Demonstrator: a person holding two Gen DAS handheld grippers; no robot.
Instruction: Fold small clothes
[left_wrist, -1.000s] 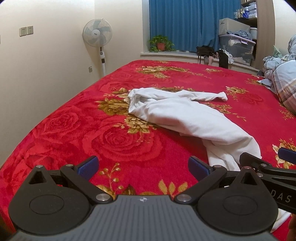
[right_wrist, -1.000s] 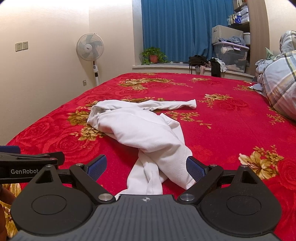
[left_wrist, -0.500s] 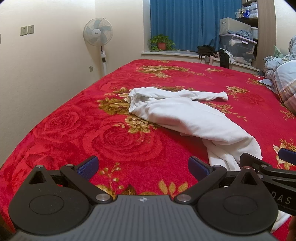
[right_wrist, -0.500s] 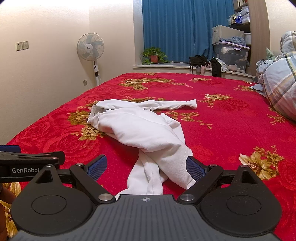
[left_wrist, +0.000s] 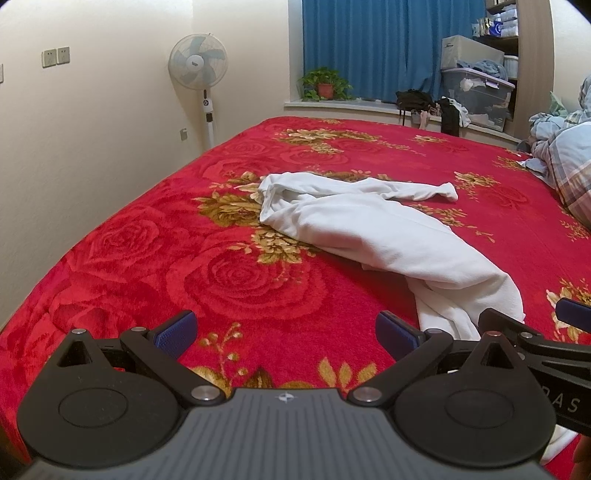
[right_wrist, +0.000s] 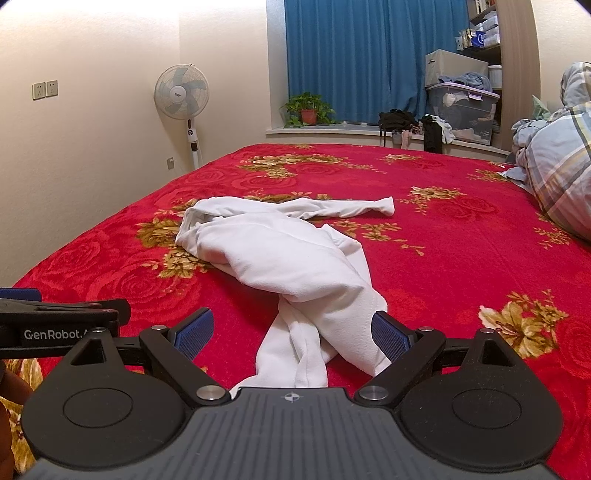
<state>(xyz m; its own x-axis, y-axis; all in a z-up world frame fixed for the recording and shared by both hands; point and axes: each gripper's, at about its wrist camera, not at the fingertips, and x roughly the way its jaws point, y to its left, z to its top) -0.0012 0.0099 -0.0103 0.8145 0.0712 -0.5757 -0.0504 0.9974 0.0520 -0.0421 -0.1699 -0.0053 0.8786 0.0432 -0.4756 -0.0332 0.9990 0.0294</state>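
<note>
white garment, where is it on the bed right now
The white garment lies crumpled mid-bed on the red floral blanket, its near end just ahead of the open right tongs.

My left claw (left_wrist: 284, 330) is black, with two round housings, silver screws and a ribbed grey body bearing a small cross mark. Its fingers (left_wrist: 173, 330) carry blue textured pads. My right claw (right_wrist: 291, 334) looks the same. White "GenRobot" lettering marks the left claw's side.
</note>
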